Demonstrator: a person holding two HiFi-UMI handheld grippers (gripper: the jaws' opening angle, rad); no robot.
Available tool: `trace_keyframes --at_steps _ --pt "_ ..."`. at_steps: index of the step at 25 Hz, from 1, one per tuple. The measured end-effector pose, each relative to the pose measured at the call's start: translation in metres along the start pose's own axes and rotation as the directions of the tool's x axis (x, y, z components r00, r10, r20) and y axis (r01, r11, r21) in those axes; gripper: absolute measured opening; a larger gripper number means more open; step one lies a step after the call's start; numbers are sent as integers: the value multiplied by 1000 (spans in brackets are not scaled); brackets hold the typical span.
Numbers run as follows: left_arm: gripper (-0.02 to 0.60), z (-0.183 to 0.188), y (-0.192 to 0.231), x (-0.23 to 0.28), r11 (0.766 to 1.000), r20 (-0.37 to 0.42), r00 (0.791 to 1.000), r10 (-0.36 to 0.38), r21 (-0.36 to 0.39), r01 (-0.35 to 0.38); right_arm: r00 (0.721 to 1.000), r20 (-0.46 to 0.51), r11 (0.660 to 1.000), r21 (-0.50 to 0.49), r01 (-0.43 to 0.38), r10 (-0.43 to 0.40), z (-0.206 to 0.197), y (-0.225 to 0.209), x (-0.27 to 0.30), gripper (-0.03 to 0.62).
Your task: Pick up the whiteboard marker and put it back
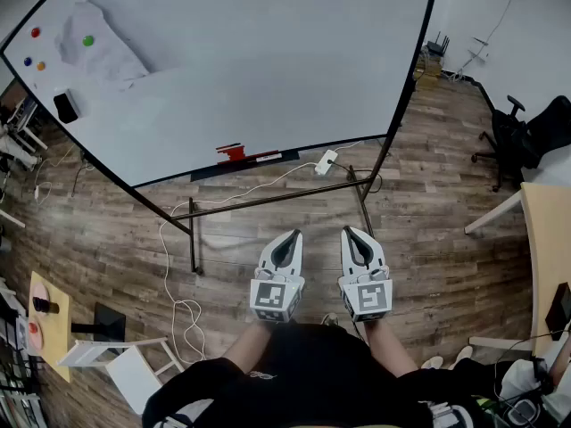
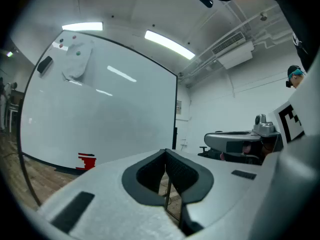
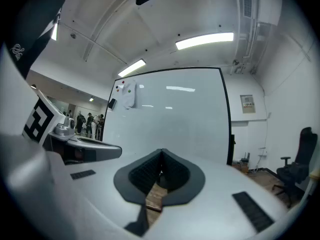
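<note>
Both grippers, left (image 1: 288, 239) and right (image 1: 354, 234), point level with jaws closed on nothing, well short of the whiteboard (image 1: 268, 52). What appears to be the marker (image 1: 266, 158) lies on the board's bottom ledge beside a red holder (image 1: 232, 152). Pickup has not begun; the next move calls for an approach with one gripper's jaws opened.

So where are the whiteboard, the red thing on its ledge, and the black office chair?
whiteboard (image 1: 268, 61): head view, bare middle of its surface.
red thing (image 1: 234, 153): head view, its red body on the ledge.
black office chair (image 1: 507, 141): head view, its dark middle.
</note>
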State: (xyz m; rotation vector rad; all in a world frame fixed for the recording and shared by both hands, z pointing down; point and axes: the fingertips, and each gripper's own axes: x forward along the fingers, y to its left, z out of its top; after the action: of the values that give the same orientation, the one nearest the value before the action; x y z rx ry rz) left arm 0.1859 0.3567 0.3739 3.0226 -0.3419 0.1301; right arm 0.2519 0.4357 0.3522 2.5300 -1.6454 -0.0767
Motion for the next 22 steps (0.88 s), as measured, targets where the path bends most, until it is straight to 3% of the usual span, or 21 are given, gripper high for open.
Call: trace_keyframes --at_steps 4,13,18,22 --pt "7 -10 -20 9 999 -32 999 -8 41 10 1000 -23 1000 28 -6 6 -7 -11 -10 3" --pt "6 -38 -47 33 1000 -80 997 23 23 -21 997 -56 995 89 -51 56 -39 -40 -14 3" --pt "6 -47 -30 49 999 -96 994 43 13 -42 991 -107 993 99 -69 80 -61 -46 13 3" --pt "6 -48 11 72 997 -97 993 74 3 -74 990 -100 992 82 -91 99 -64 -43 60 3"
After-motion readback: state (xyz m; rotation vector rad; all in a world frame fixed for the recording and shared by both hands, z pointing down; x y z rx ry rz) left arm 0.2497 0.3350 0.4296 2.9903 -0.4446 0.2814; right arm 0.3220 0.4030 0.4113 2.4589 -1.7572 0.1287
